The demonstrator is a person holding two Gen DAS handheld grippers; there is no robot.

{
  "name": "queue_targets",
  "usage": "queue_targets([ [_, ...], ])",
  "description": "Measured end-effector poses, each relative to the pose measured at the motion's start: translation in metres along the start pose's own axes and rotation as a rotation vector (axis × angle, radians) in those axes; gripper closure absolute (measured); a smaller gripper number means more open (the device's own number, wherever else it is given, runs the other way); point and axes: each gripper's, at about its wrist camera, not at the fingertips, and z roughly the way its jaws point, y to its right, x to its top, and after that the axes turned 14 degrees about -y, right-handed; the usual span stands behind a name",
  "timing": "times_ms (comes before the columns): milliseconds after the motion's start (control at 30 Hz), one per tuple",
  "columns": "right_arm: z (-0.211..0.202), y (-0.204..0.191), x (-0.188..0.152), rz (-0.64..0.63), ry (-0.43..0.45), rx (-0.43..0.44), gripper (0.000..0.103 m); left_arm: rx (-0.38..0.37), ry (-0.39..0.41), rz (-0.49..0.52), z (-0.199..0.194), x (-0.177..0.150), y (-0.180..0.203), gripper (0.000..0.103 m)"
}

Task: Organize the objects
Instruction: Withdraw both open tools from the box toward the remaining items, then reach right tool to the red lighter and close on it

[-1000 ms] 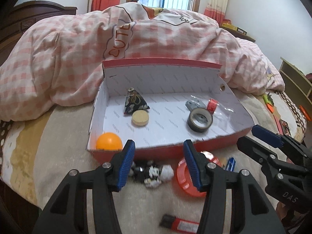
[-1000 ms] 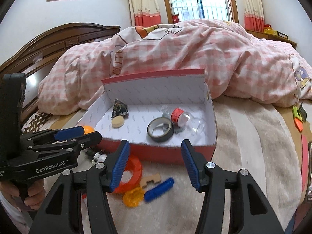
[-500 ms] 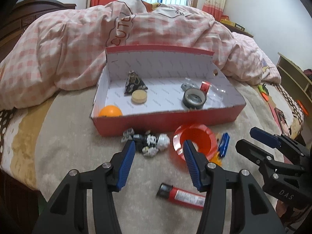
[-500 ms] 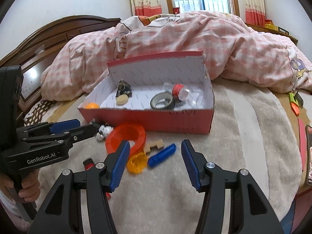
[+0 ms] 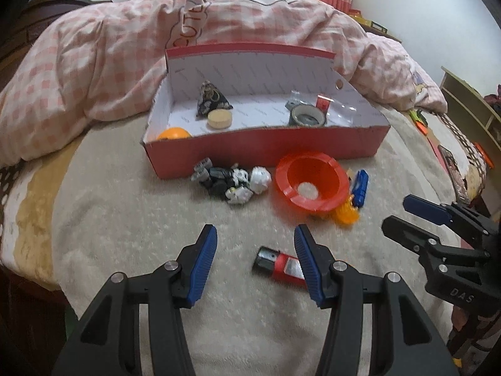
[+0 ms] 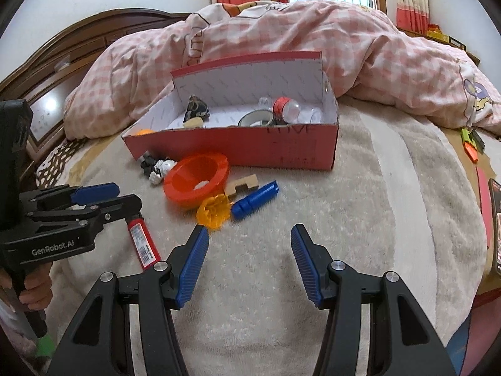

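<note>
You are partway through, by the look of it. The red cardboard box (image 5: 266,147), in the upper middle of the left wrist view on the bed (image 5: 125,219), already holds six things: one roll of grey tape (image 5: 307,118), one clear bottle with a red band (image 6: 286,111), one dark patterned pouch (image 5: 213,98), one orange ball (image 5: 173,133), one round wooden disc (image 5: 220,119), and one small grey piece (image 5: 292,105) behind the tape that is too small to identify.

Six things lie loose on the blanket in front of the box, so they are what is left: one orange funnel-shaped bowl (image 5: 311,183) at centre right, one black-and-white toy figure (image 5: 233,181) left of it, one red tube with a black cap (image 5: 278,264) at lower centre, one blue plastic piece (image 6: 255,200), one translucent orange gear-like piece (image 6: 214,211), and one notched wooden block (image 6: 242,184).

Your left gripper (image 5: 253,260) has its fingers released and empty, with the red tube's cap end lying between them and its body running behind the right finger. Your right gripper (image 6: 249,264) is likewise spread and holds nothing.
</note>
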Motion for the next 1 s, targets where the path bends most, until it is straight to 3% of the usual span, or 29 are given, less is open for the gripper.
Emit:
queue_targets([
  [100, 0.001, -0.003, -0.001, -0.009, -0.005, 0.013, 0.047, -0.032, -0.013, 0.004, 0.001, -0.003, -0.001, 0.051],
  [233, -0.002, -0.015, -0.004, -0.054, -0.018, 0.069, 0.047, -0.005, -0.007, 0.002, 0.001, -0.007, -0.004, 0.051],
  [567, 0.022, -0.076, -0.002, -0.303, -0.068, 0.15, 0.047, 0.023, -0.021, -0.071, 0.003, -0.011, -0.024, 0.051],
  [800, 0.037, -0.086, 0.004, -0.317, -0.082, 0.176, 0.048, 0.029, -0.021, -0.097, 0.003, -0.012, -0.032, 0.051],
  [933, 0.036, -0.081, 0.003, -0.31, -0.078, 0.15, 0.077, 0.021, -0.024, -0.1, 0.005, -0.011, -0.031, 0.051],
  [1000, 0.034, -0.077, 0.001, -0.306, -0.075, 0.144, 0.082, 0.016, -0.025, -0.096, 0.005, -0.01, -0.029, 0.051],
])
